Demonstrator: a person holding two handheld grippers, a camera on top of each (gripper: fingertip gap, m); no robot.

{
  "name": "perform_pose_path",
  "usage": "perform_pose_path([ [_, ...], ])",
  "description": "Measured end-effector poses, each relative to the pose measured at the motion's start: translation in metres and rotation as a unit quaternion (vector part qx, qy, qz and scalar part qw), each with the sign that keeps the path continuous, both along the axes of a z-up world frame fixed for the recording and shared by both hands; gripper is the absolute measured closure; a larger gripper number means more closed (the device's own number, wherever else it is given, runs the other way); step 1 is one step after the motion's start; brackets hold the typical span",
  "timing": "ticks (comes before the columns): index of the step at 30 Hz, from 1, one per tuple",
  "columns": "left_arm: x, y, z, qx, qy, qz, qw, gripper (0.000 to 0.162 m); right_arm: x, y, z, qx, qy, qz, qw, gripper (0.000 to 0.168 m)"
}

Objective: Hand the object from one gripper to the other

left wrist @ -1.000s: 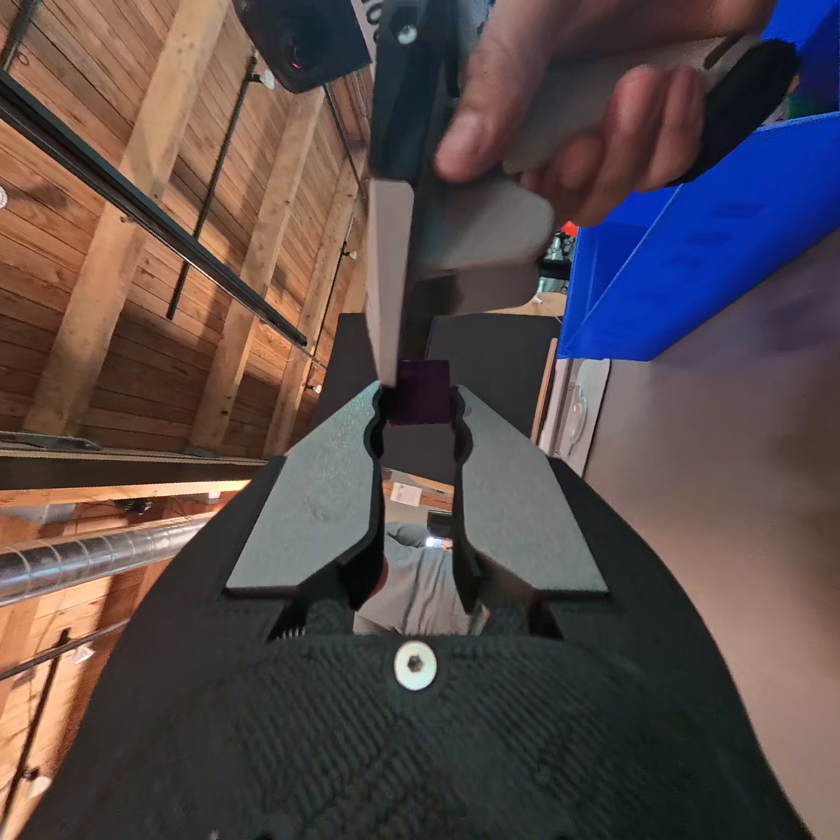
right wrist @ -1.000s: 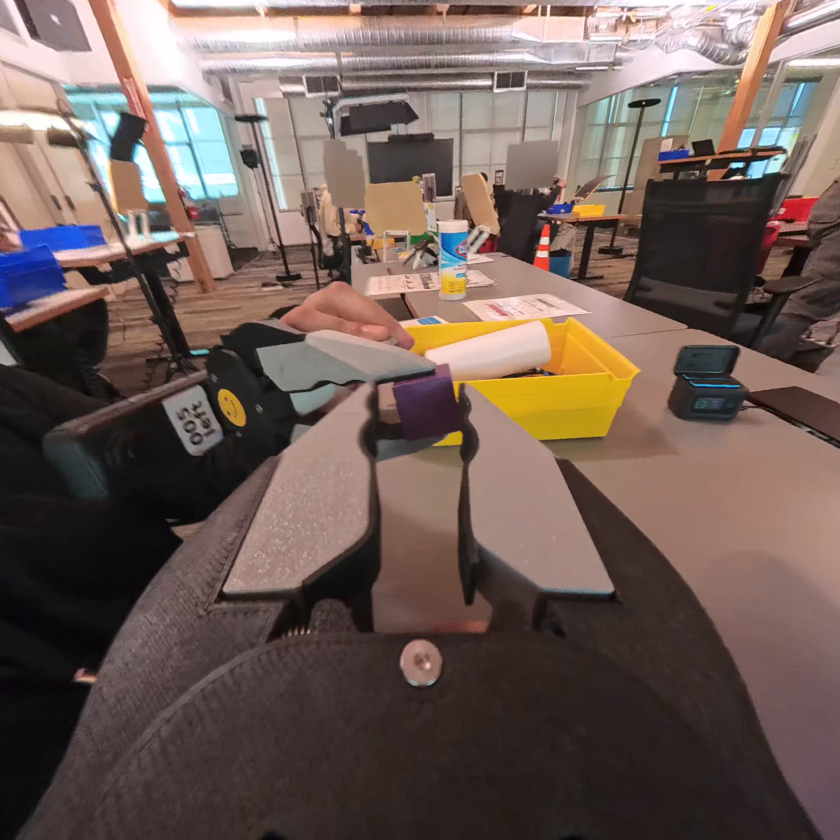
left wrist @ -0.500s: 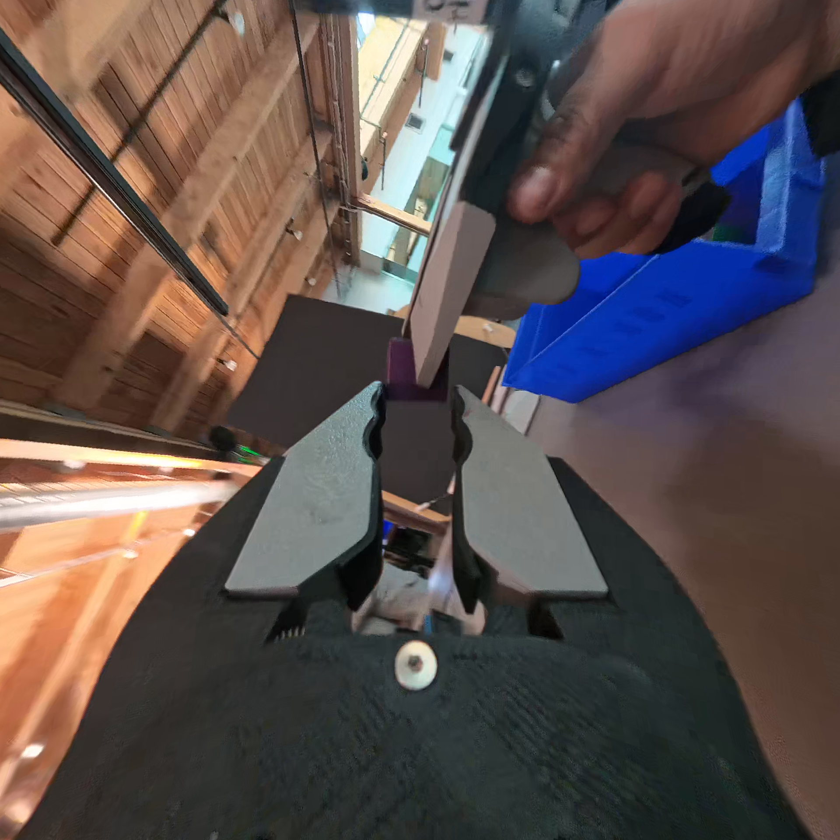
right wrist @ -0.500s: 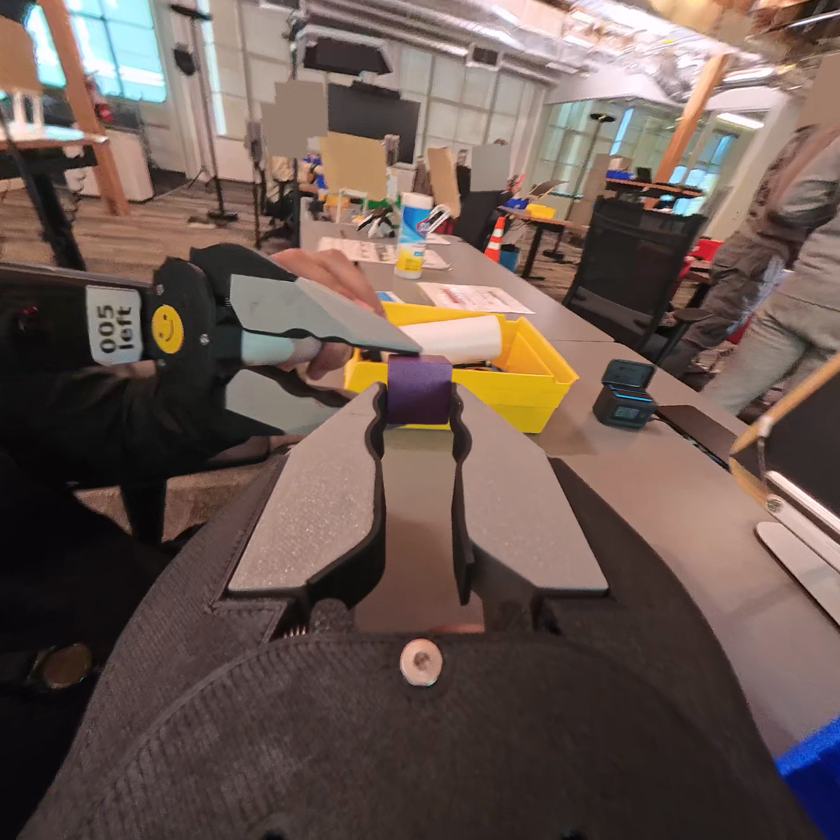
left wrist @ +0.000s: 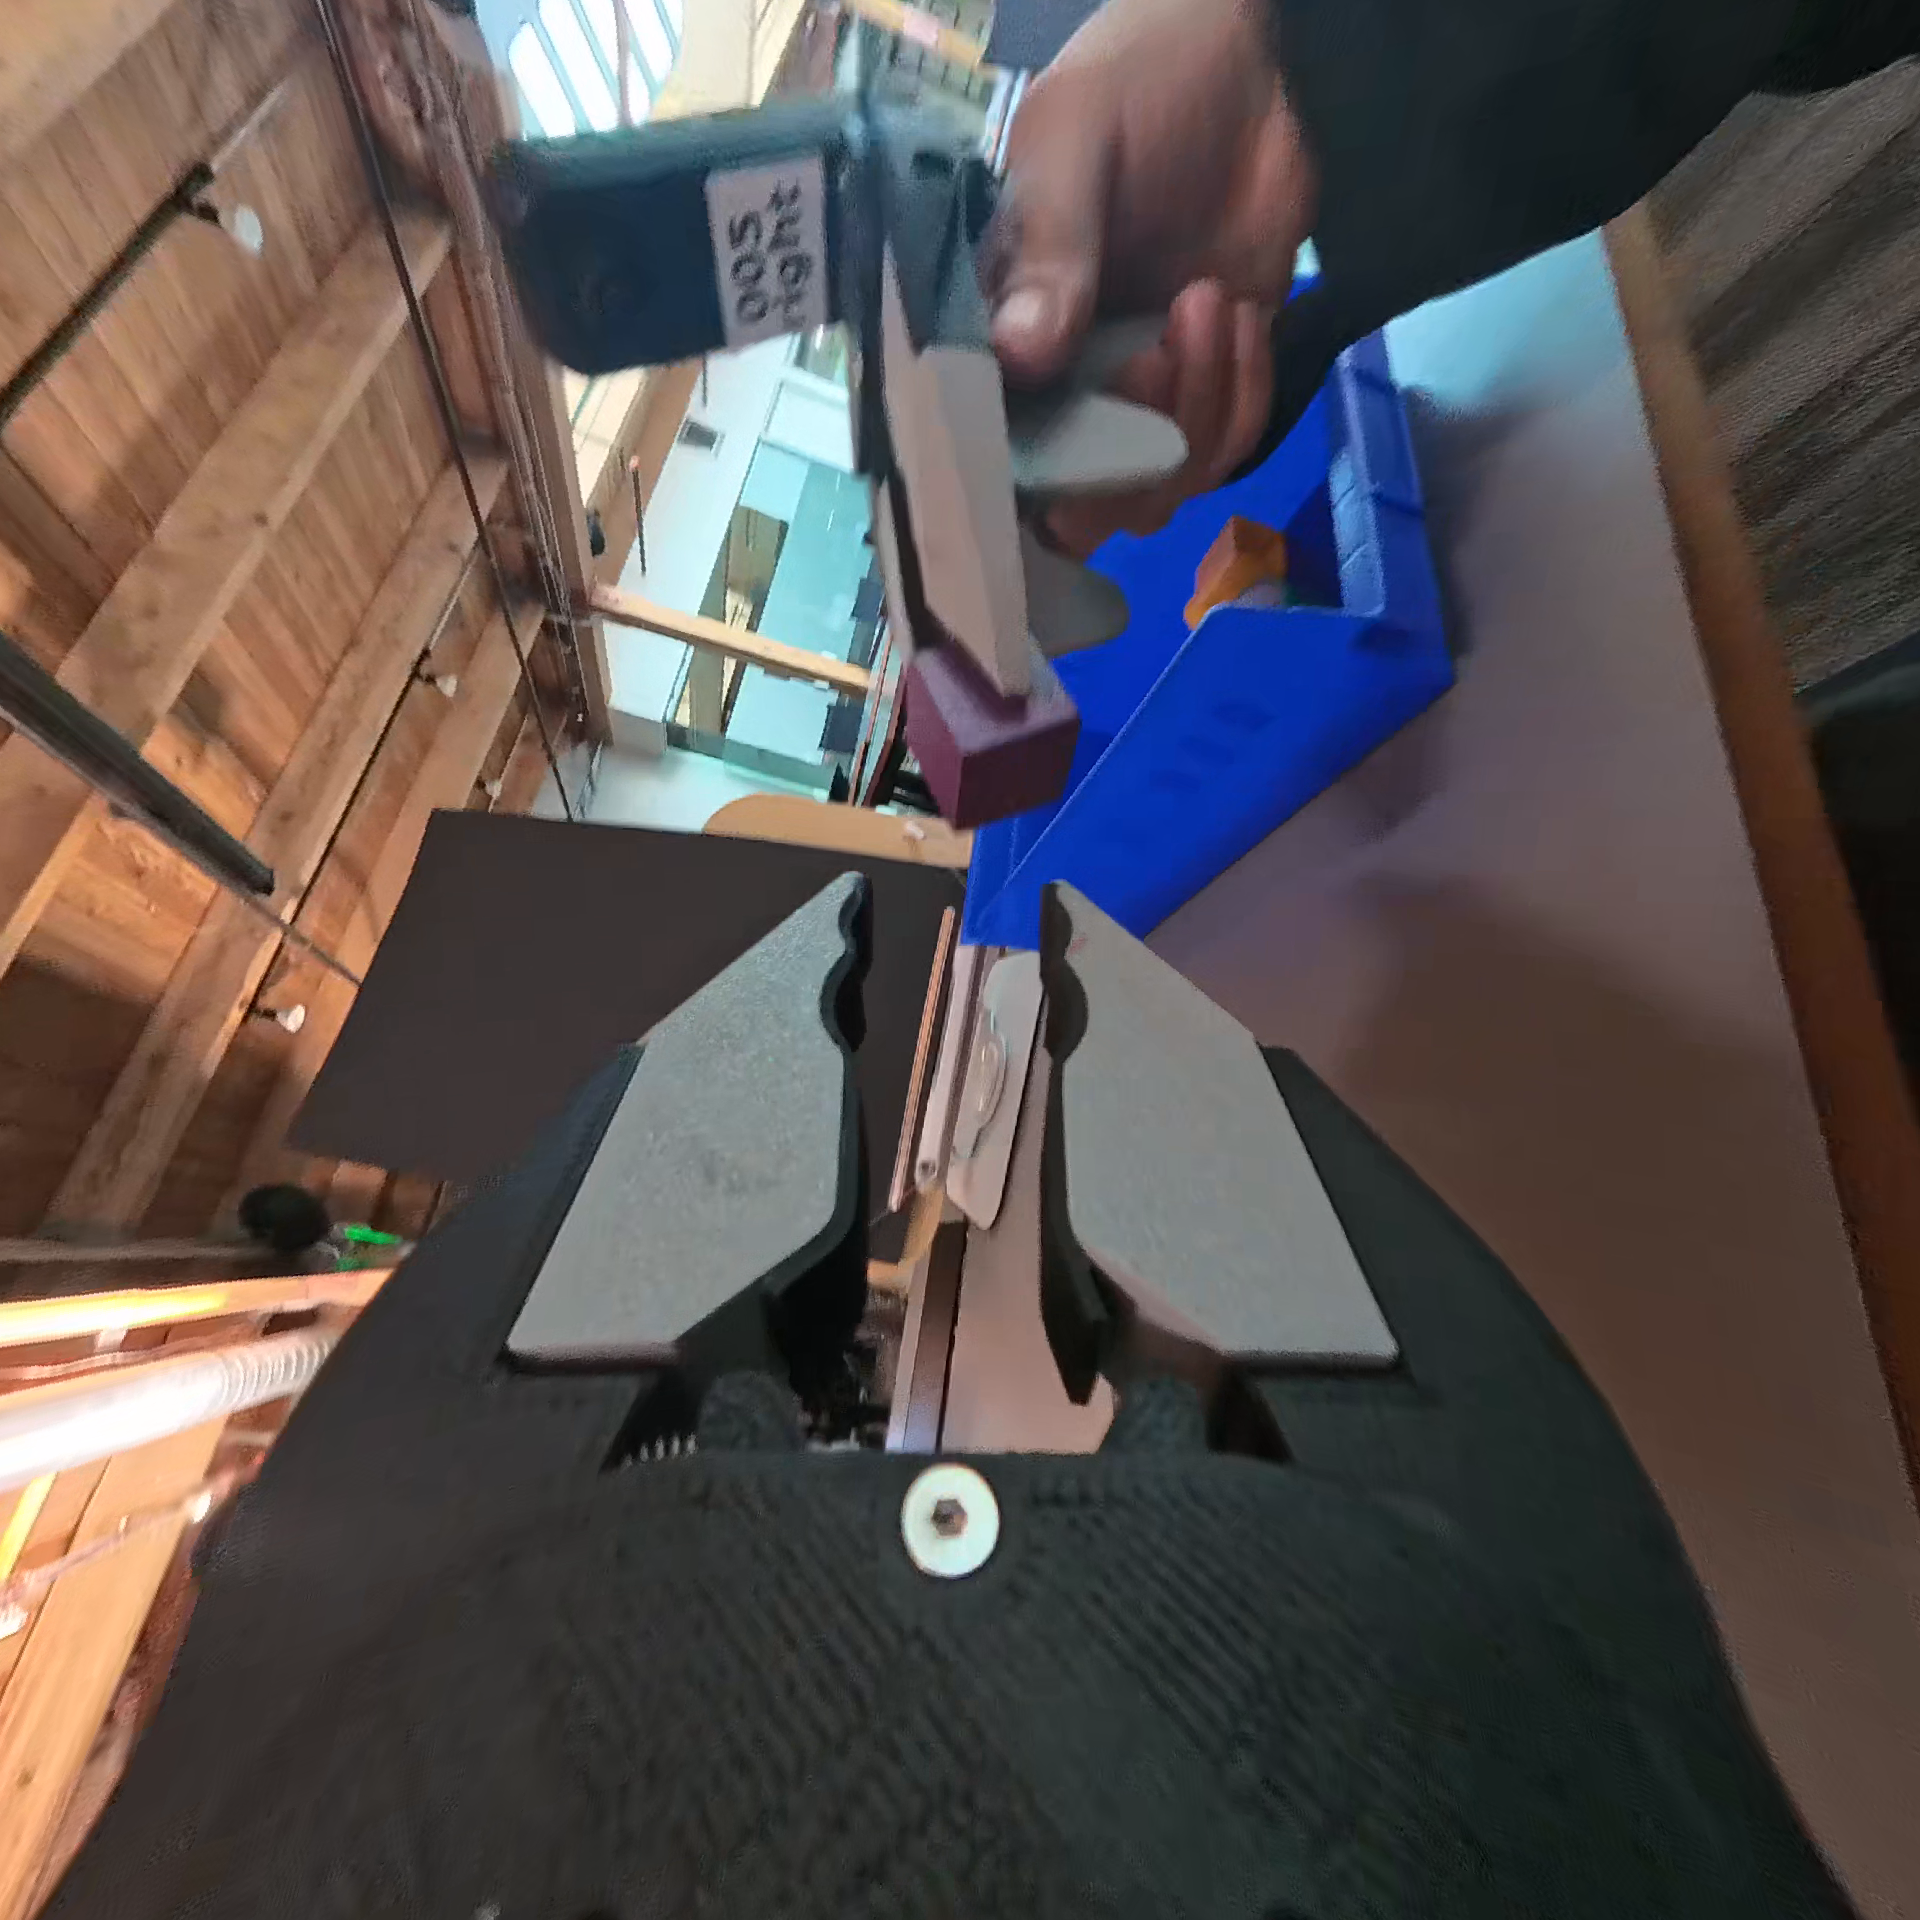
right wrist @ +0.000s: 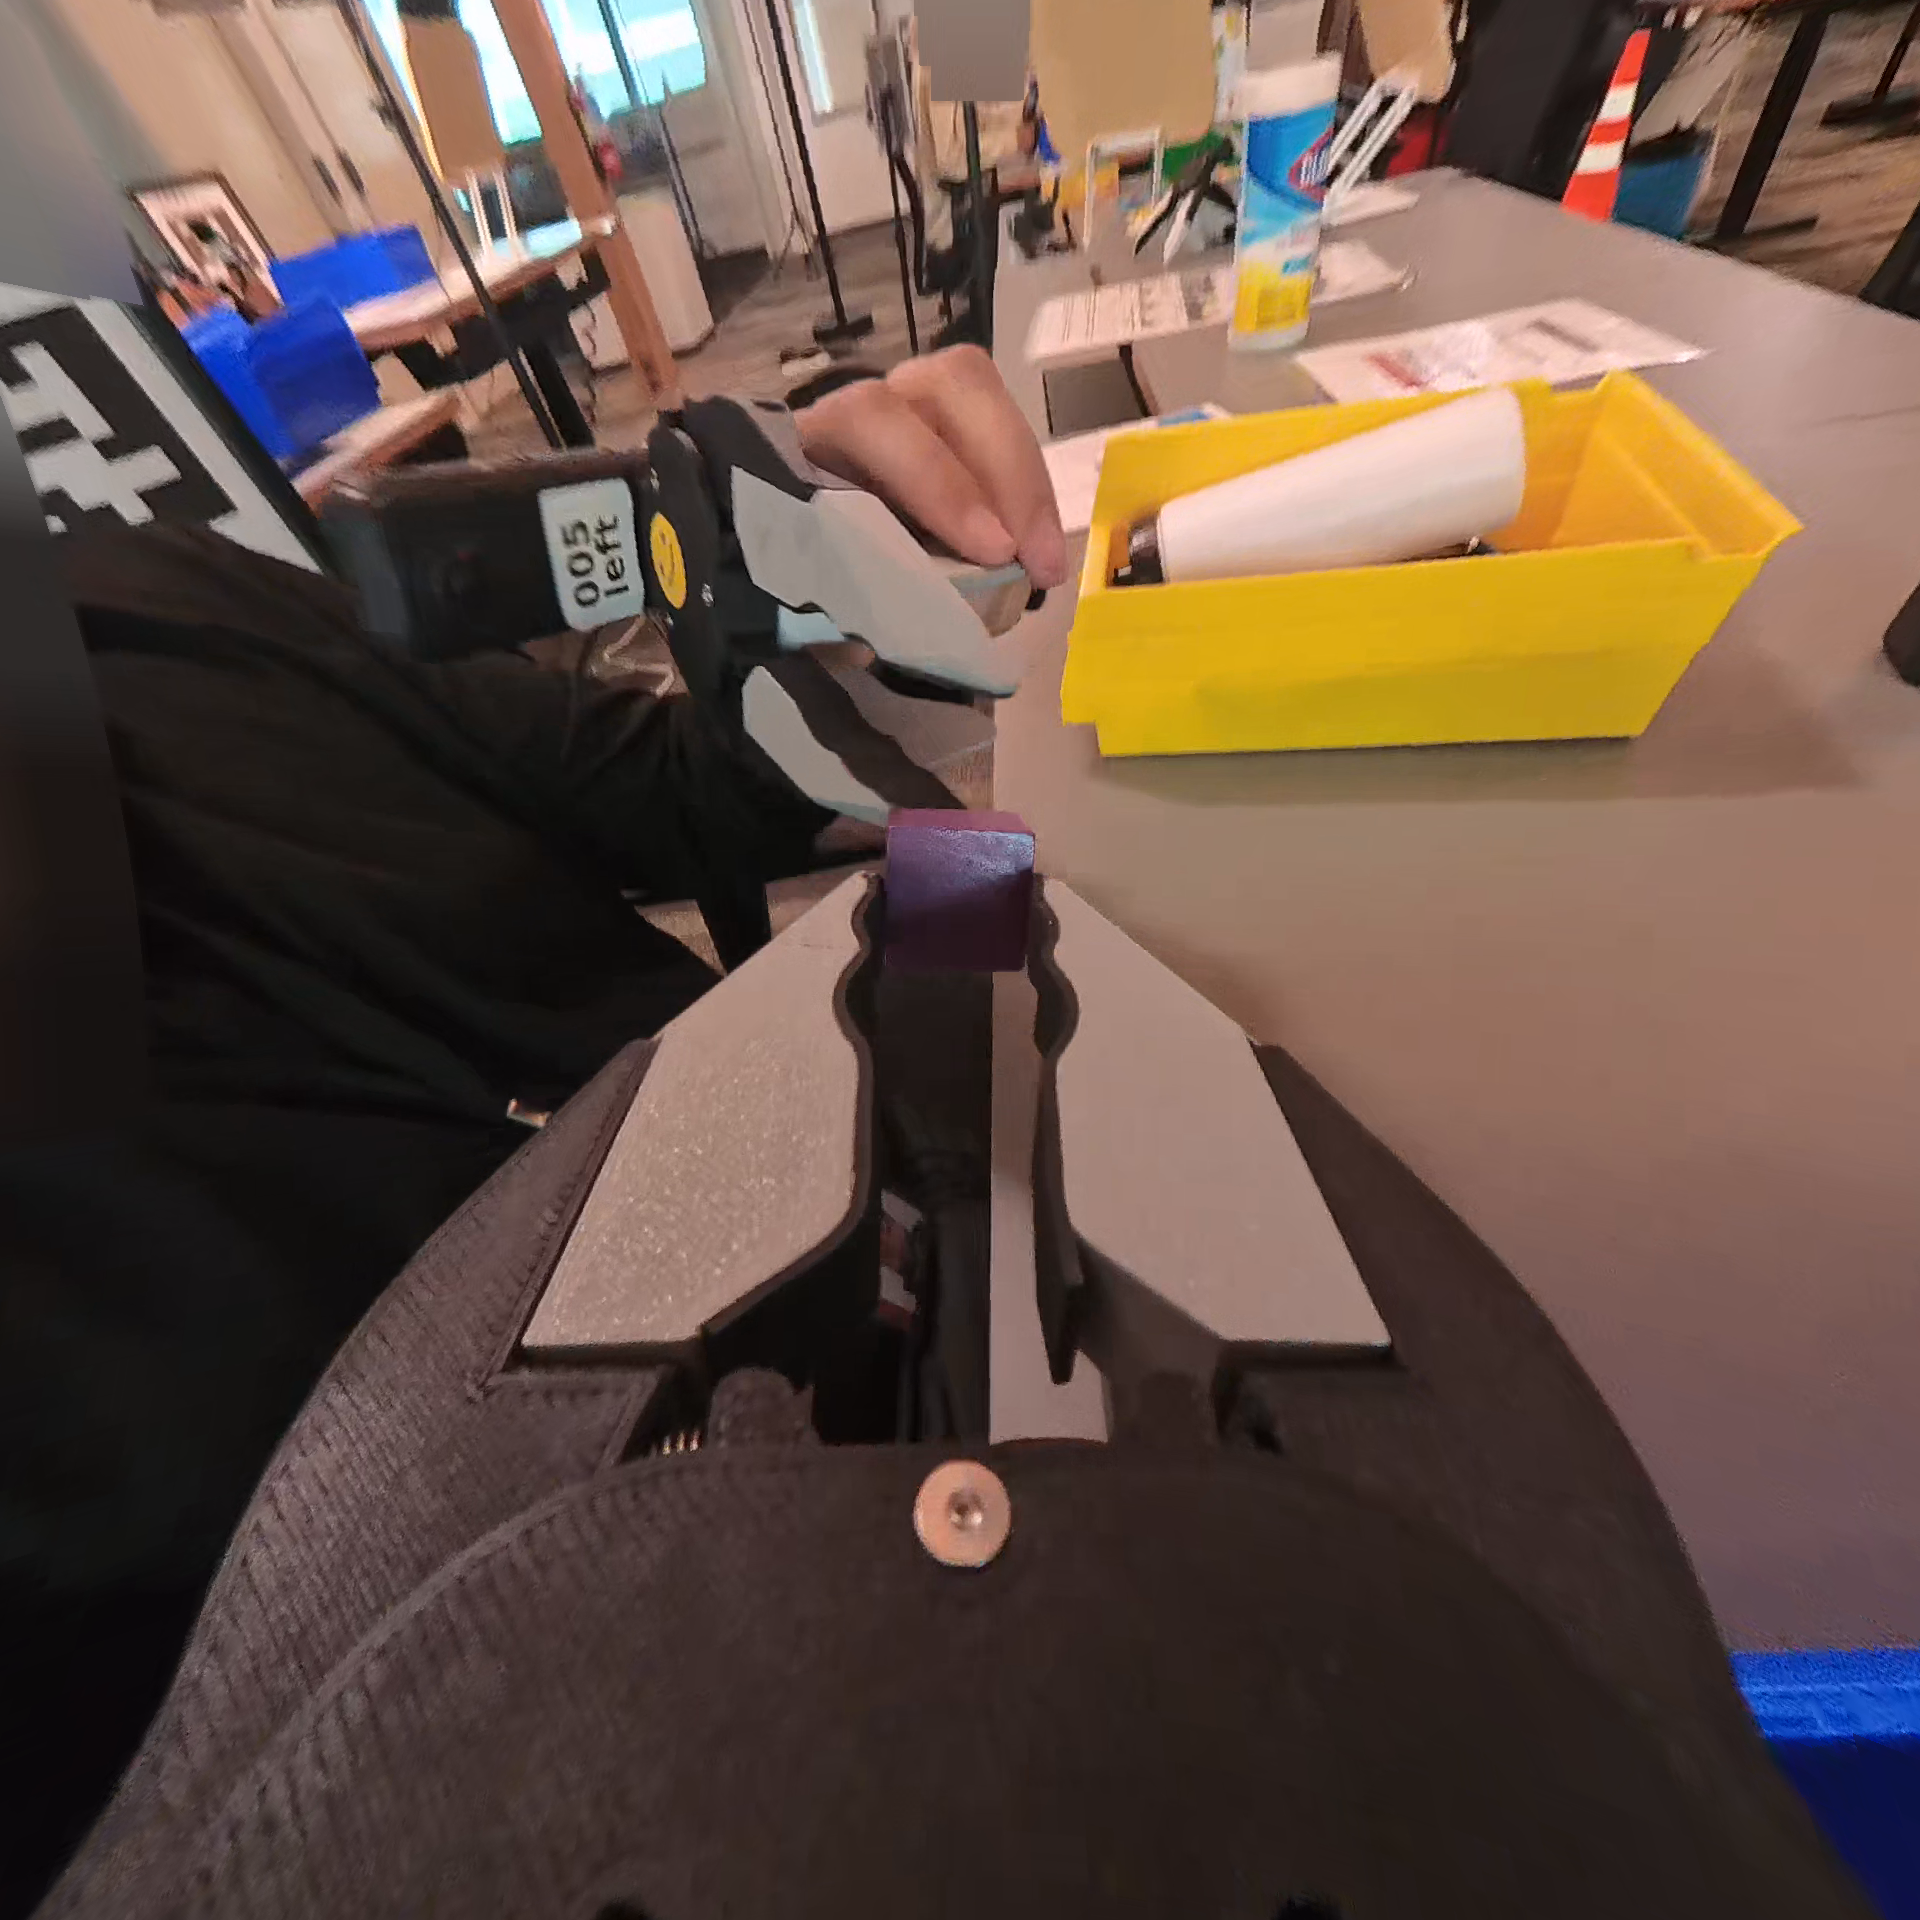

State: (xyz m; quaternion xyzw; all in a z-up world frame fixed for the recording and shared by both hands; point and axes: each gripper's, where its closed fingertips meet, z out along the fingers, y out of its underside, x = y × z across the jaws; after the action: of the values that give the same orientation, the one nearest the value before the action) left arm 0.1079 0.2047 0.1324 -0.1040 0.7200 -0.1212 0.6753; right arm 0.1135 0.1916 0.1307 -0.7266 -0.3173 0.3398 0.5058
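Note:
A small purple block sits clamped between the tips of my right gripper, which is shut on it above the grey table. In the left wrist view the same block hangs at the end of the right gripper's fingers, held by a hand, above and beyond my left gripper. My left gripper is open and empty, its jaws parted with nothing between them. It also shows in the right wrist view, apart from the block, to the upper left.
A yellow bin with a white cylinder stands on the table ahead of the right gripper. A blue bin lies behind the block in the left wrist view. A wipes canister and papers are farther back. Both grippers' tips are close together, under 4 cm apart.
The left gripper let go of the purple block and drew back from it. The right gripper kept the block and moved away; the two grippers now stand apart.

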Motion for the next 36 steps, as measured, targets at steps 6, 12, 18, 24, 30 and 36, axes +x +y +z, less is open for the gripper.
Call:
perform_pose_path([
  [6,0.007,-0.019,-0.021,0.034,0.026,-0.021,0.999,0.125,-0.021,-0.003,-0.019,-0.03,-0.038,0.036,0.998,0.144],
  [12,0.014,-0.018,-0.03,0.079,0.026,-0.011,0.997,0.126,-0.025,0.0,-0.029,-0.033,-0.074,0.031,0.996,0.144],
  [18,0.025,-0.001,0.019,0.019,-0.106,0.072,0.992,0.13,-0.014,0.015,0.016,0.022,0.04,-0.017,0.999,0.143],
  [24,0.013,0.022,0.056,-0.108,-0.194,0.101,0.97,0.13,0.002,0.016,0.042,0.085,0.076,-0.063,0.991,0.14],
  [30,0.005,0.015,0.07,-0.147,-0.251,0.074,0.954,0.13,-0.008,0.021,0.053,0.085,0.129,-0.056,0.986,0.137],
  [36,0.011,0.006,0.061,-0.096,-0.249,0.083,0.96,0.13,-0.03,0.026,0.047,0.082,0.115,-0.04,0.989,0.14],
])
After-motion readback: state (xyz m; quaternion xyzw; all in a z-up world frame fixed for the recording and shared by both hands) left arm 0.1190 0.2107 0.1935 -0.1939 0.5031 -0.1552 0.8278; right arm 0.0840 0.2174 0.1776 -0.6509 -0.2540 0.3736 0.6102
